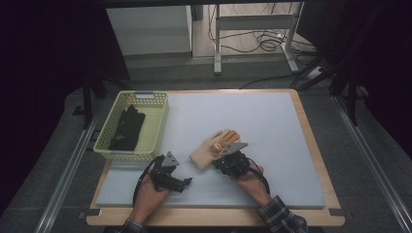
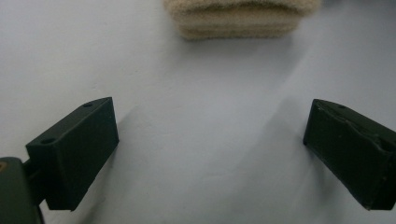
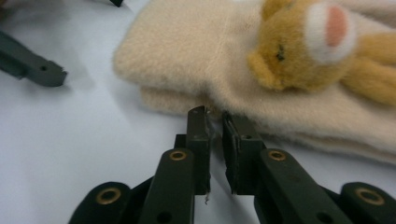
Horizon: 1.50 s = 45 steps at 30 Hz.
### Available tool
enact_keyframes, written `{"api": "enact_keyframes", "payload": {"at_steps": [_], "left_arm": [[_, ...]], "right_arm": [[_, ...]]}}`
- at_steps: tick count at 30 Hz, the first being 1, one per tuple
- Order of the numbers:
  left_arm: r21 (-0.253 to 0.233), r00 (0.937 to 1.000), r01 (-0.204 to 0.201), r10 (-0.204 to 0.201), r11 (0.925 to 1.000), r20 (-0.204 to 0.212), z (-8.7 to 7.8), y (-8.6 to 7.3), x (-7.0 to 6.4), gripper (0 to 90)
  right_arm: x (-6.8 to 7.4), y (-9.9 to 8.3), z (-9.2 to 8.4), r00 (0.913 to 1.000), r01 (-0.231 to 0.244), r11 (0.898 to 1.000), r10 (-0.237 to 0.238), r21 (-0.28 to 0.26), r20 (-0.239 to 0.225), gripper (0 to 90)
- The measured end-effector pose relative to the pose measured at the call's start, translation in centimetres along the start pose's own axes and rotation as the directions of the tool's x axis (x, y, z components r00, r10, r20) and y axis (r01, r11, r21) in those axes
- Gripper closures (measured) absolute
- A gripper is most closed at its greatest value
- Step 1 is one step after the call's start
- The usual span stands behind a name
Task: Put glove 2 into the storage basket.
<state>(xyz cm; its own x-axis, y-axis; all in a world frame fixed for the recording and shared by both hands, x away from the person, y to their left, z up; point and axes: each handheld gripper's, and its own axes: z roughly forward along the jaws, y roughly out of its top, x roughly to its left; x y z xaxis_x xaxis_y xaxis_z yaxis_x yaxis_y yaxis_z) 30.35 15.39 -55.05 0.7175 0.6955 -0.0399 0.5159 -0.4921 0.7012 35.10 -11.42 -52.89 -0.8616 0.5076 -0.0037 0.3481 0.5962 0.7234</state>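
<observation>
Beige gloves (image 1: 214, 148) lie mid-mat, right tool (image 3: 214, 122) at their edge

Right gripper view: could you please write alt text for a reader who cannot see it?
The right gripper, jaws nearly closed, meets the edge of a cream plush mitten with a small bear on it, lying on a pale mat.

Lab: padded table (image 1: 272, 111), floor cables (image 1: 262, 41)
</observation>
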Motion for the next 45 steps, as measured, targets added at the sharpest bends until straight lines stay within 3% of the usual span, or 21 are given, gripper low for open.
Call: {"api": "enact_keyframes", "payload": {"at_steps": [4,13,19,31,36,40,45], "left_arm": [[0.000,1.0000,0.000,0.000,1.0000,0.000,0.0,0.0,0.0,3.2],[0.000,1.0000,0.000,0.000,1.0000,0.000,0.0,0.0,0.0,3.2],[0.000,1.0000,0.000,0.000,1.0000,0.000,0.0,0.0,0.0,3.2],[0.002,1.0000,-0.002,0.002,1.0000,-0.001,0.0,0.0,0.0,3.1],[0.005,1.0000,0.001,-0.001,1.0000,0.000,0.0,0.0,0.0,3.2],[0.005,1.0000,0.001,-0.001,1.0000,0.001,0.0,0.1,0.0,3.1],[0.006,1.0000,0.001,-0.001,1.0000,0.002,0.0,0.1,0.0,3.1]], "right_arm": [[-0.4,-0.2,-1.6,0.9999,0.000,1.000,0.001,-0.020,0.017,70.9],[-2.1,-1.6,-4.8,0.9943,-0.016,1.000,0.019,-0.024,0.105,41.0],[-3.1,-2.9,-6.4,0.9890,-0.041,0.999,0.044,-0.024,0.141,27.9],[-5.1,-6.3,-8.4,0.9658,-0.115,0.993,0.118,-0.029,0.231,14.3],[-5.6,-7.6,-8.2,0.9566,-0.135,0.991,0.128,0.007,0.262,9.5],[-6.0,-8.1,-8.1,0.9549,-0.181,0.984,0.174,0.007,0.241,7.9],[-6.0,-8.2,-8.0,0.9549,-0.176,0.984,0.169,0.005,0.244,7.9]]}}
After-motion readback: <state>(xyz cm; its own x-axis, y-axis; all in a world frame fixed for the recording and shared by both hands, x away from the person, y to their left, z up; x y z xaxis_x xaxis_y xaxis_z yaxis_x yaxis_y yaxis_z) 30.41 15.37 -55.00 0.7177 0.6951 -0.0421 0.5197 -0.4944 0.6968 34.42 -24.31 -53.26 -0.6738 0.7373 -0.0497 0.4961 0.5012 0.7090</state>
